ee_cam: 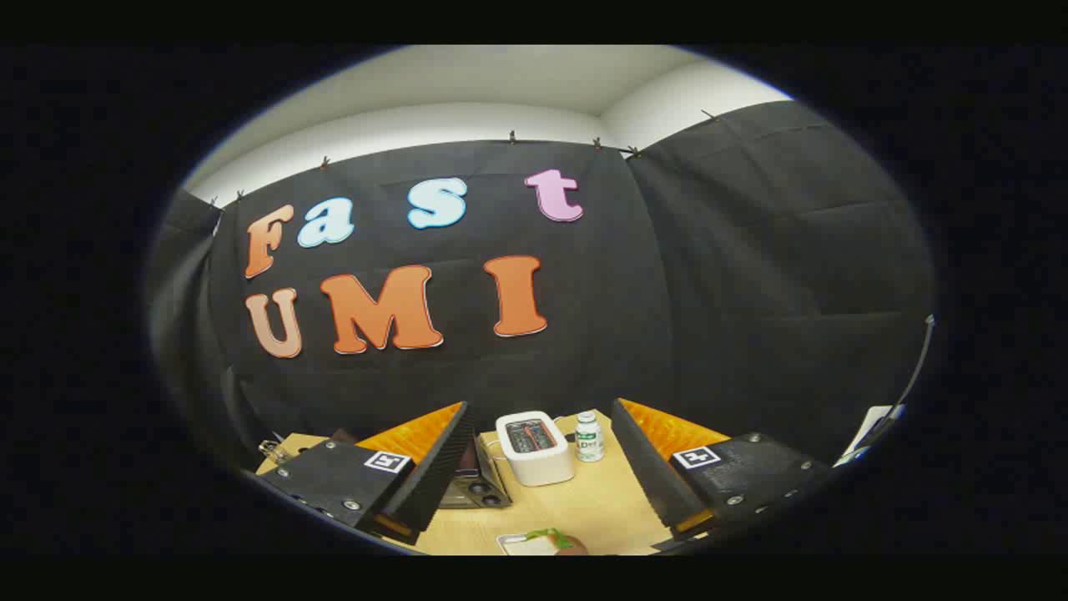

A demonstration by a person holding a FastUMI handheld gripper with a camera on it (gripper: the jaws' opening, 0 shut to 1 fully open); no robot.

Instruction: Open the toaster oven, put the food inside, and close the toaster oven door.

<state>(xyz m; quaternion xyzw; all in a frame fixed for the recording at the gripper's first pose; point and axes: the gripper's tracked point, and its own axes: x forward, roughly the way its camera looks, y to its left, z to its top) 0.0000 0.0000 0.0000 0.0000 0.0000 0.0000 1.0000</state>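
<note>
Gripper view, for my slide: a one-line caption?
Open hand-held gripper above the wooden table, white appliance and small bottle ahead.

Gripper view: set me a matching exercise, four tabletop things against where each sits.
1 white boxy appliance
2 small white bottle with green label
3 dark toaster oven
4 green-topped food on white plate

A partly behind the left jaw
B nearest, low between the jaws
C just right of the appliance
D centre, beyond the jaws

Pairs: 1-D, 2-C, 3-A, 4-B. The gripper has its jaws open, empty.
</note>
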